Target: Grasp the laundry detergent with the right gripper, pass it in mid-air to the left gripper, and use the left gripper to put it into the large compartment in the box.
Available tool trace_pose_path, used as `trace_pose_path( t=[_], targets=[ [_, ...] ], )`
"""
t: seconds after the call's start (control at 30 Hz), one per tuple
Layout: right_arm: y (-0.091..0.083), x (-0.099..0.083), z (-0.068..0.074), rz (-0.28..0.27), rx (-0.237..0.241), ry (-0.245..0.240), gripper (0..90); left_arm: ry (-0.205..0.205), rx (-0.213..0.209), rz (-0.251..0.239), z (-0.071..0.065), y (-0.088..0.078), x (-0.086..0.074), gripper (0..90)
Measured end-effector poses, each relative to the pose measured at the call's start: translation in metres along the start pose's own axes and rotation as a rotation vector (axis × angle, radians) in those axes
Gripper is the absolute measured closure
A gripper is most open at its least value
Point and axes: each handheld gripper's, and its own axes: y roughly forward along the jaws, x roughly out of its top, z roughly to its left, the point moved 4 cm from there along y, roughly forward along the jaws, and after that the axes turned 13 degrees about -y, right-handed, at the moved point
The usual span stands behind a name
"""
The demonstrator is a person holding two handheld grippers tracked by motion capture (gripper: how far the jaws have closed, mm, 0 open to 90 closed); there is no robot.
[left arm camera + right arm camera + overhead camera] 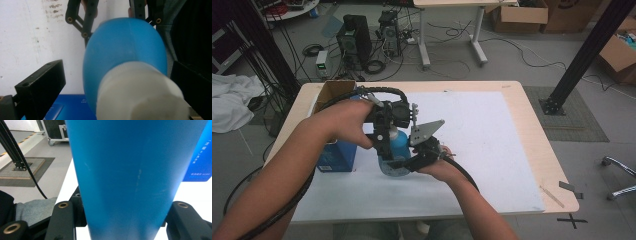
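1. The counter (532, 150) is a pale wooden top covered almost wholly by a white mat (477, 135), smudged in places; it stands on a grey floor (512, 60) strewn with cables, with computer towers (354, 40), another desk's legs, cardboard boxes (519, 15) and a black frame post (582, 55) around it
2. A cardboard box (334, 90) with an open top sits at the counter's far left corner; its contents cannot be made out
3. A blue carton (336, 155) with white print stands just beside the bottle, on the person's left
4. The blue bottle (399, 142) with a white cap (140, 95) is held over the mat near the counter's middle, between the two hands; whether anything is inside it cannot be told
5. The right gripper (404, 162) has its jaws clamped on the bottle's blue body, low down, one on each flank in the right gripper view
6. The left gripper (384, 145) comes at the bottle's cap end; in the left gripper view its jaws stand wide on either side of the cap, parted and clear of it
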Motion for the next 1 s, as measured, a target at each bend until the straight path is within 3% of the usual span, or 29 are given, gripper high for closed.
trace_pose_path(
  t=[0.43, 1.0],
  targets=[
    [0.0032, 0.0029, -0.0011, -0.008, 0.007, 0.012, 46.0, 0.000, 0.025, 0.011, 0.0008, 0.0049, -0.0014, 6.5],
    [0.0036, 0.0031, -0.0021, -0.015, 0.005, 0.024, 46.1, 0.007, 0.045, 0.019, 0.0008, 0.0054, -0.0007, 20.3]
  ],
)
